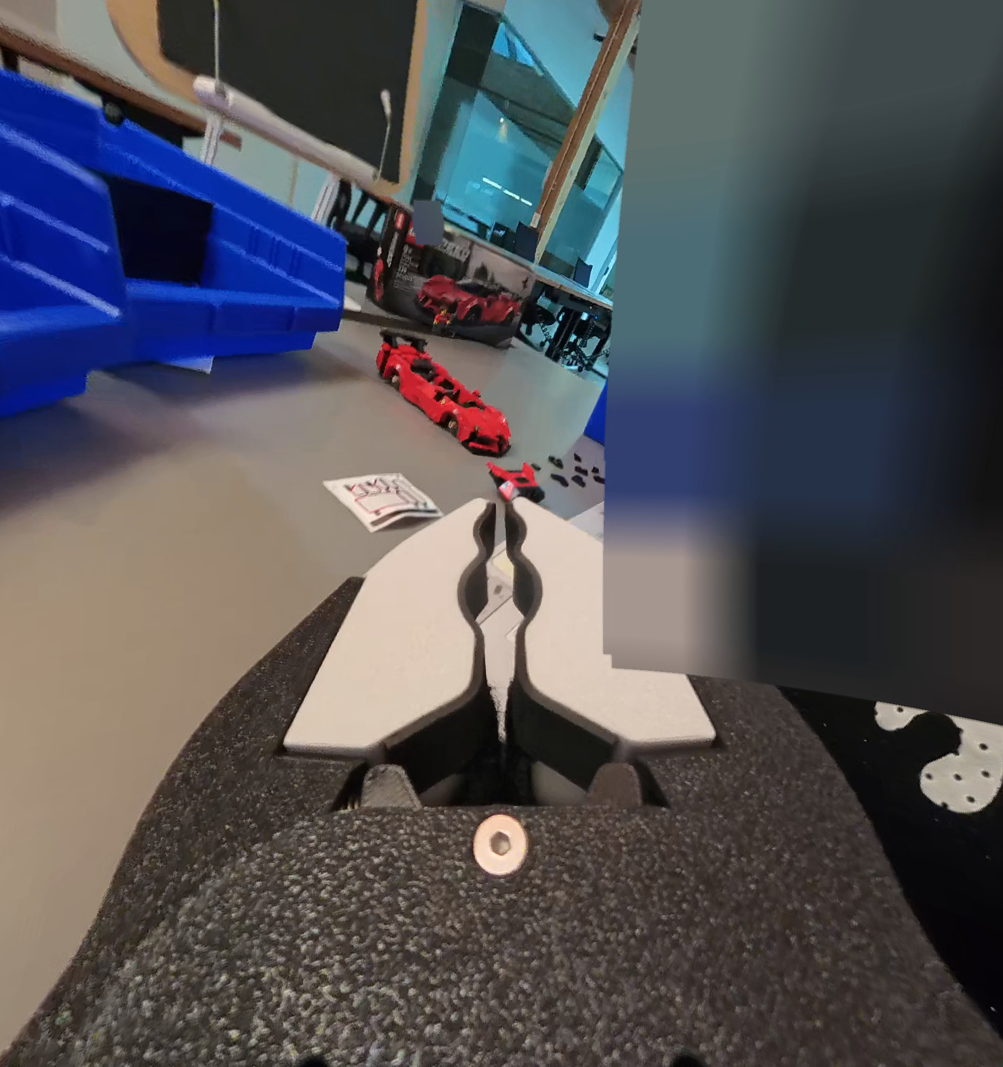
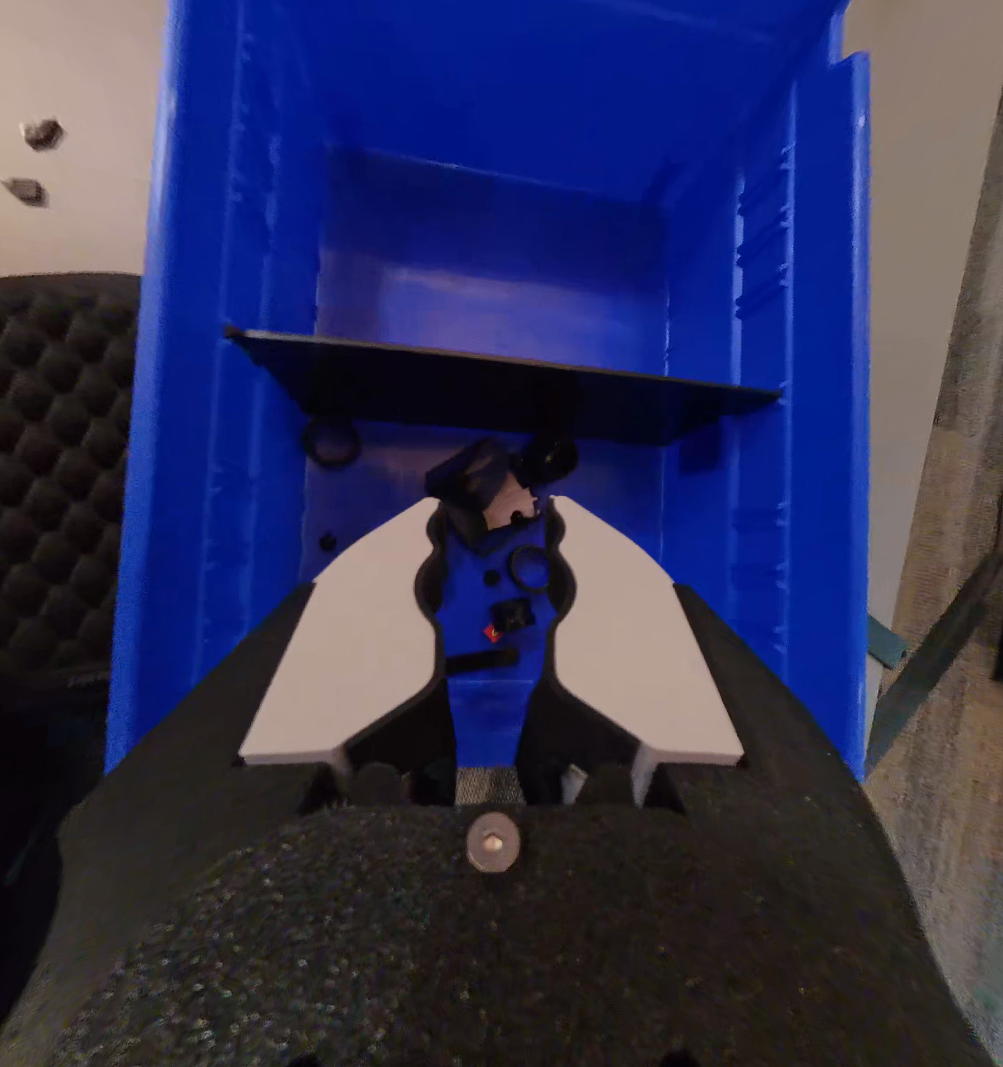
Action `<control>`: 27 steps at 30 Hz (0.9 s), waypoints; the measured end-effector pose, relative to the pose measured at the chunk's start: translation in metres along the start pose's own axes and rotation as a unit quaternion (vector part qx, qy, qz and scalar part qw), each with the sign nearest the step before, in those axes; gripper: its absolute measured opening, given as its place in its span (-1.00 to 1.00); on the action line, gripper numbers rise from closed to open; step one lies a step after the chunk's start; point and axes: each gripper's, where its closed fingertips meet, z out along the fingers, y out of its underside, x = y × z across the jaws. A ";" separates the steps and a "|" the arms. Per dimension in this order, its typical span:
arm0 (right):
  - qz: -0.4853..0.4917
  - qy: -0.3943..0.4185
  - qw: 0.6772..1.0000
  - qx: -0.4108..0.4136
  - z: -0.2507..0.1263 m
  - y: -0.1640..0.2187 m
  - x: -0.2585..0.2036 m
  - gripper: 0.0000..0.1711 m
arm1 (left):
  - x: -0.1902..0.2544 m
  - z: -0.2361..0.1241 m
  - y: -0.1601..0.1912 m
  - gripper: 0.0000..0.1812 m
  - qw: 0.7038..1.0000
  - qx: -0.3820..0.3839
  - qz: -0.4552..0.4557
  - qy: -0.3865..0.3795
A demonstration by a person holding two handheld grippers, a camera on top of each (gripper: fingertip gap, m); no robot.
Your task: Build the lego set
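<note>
Two grippers [image 1: 500, 508] [image 2: 494, 508], apparently empty-jawed.

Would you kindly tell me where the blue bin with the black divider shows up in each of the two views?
Left wrist view: a blue bin edge peeks out at mid right beside the blur; its divider is not visible, so the match is uncertain.
Right wrist view: the blue bin fills the centre, the divider across it.
Shared landmark: scattered black pieces on the table.

Left view skims the table [image 1: 141, 577] low; right peers closely into a blue bin [image 2: 487, 144].
</note>
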 end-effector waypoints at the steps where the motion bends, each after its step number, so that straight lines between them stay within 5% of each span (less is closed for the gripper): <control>1: 0.002 0.002 1.000 0.006 0.002 -0.002 0.003 -0.58 | 0.005 0.000 -0.004 -0.96 1.000 0.005 0.012 0.000; 5: 0.030 0.008 1.000 0.004 0.012 0.000 0.013 -0.52 | 0.014 0.000 -0.019 -0.96 0.997 0.013 0.070 -0.023; 10: 0.076 0.000 0.970 0.231 -0.029 -0.074 -0.007 -0.60 | 0.012 0.006 -0.044 -0.95 0.994 0.044 0.089 -0.041; 14: 0.016 -0.081 0.900 0.427 -0.077 -0.138 -0.077 -0.66 | 0.007 0.022 -0.072 -0.94 0.990 0.075 0.107 -0.044; 20: -0.110 -0.332 0.793 0.498 -0.107 -0.156 -0.220 -0.45 | 0.000 0.053 -0.095 -0.91 0.987 0.055 0.140 -0.050; 24: -0.122 -0.371 0.681 0.619 -0.117 -0.159 -0.247 -0.47 | -0.016 0.056 -0.101 -0.86 0.986 0.039 0.141 -0.075; 27: -0.074 -0.399 0.630 0.662 -0.117 -0.162 -0.246 -0.41 | -0.021 0.051 -0.096 -0.75 0.984 0.012 0.161 -0.076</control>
